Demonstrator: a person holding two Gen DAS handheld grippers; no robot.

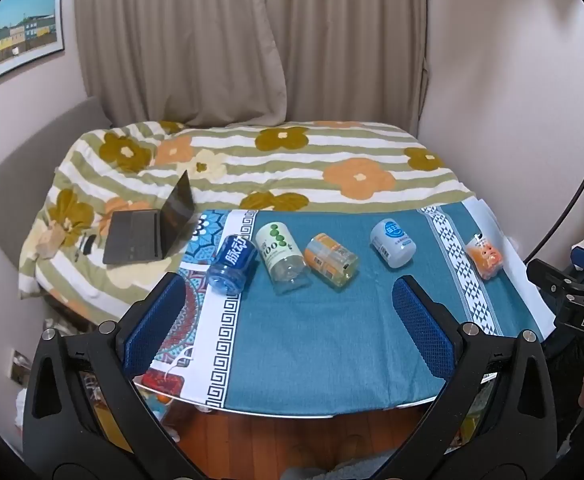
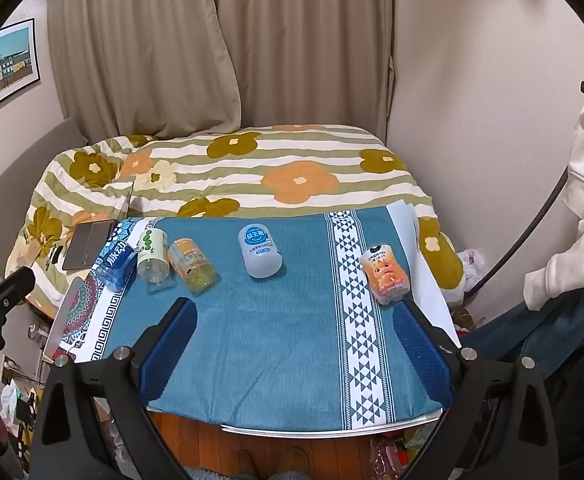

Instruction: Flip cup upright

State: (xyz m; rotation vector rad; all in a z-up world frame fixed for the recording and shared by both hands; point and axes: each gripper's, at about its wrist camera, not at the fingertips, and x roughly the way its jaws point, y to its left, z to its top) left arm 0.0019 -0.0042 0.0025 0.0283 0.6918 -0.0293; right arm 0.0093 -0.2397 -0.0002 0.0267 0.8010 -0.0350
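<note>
Five cups lie on their sides on a table covered with a teal cloth, spread in a row across its far half. From the left wrist view, at about 10 o'clock on the cloth is a blue cup with white characters on its label, its clear ribbed bottom facing the camera. Just beside it, touching or nearly so, is a white-and-green cup with a clear end, and next to that an orange-labelled cup with a yellowish clear end. Well apart, toward 1 o'clock, lies a white cup with a blue round logo, frosted and pale. At 2 o'clock, on the white patterned band near the table's right edge, lies a small orange cup with a cartoon print.

From the right wrist view the same row shows: blue cup, white-and-green cup, orange-labelled cup, white cup near the middle, and the small orange cup at 2 o'clock, just beyond the right finger.

The left gripper hangs over the near part of the table with its blue-padded fingers spread wide, nothing between them. The right gripper is likewise spread wide and empty.

Behind the table a laptop sits open on a flowered bed.
</note>
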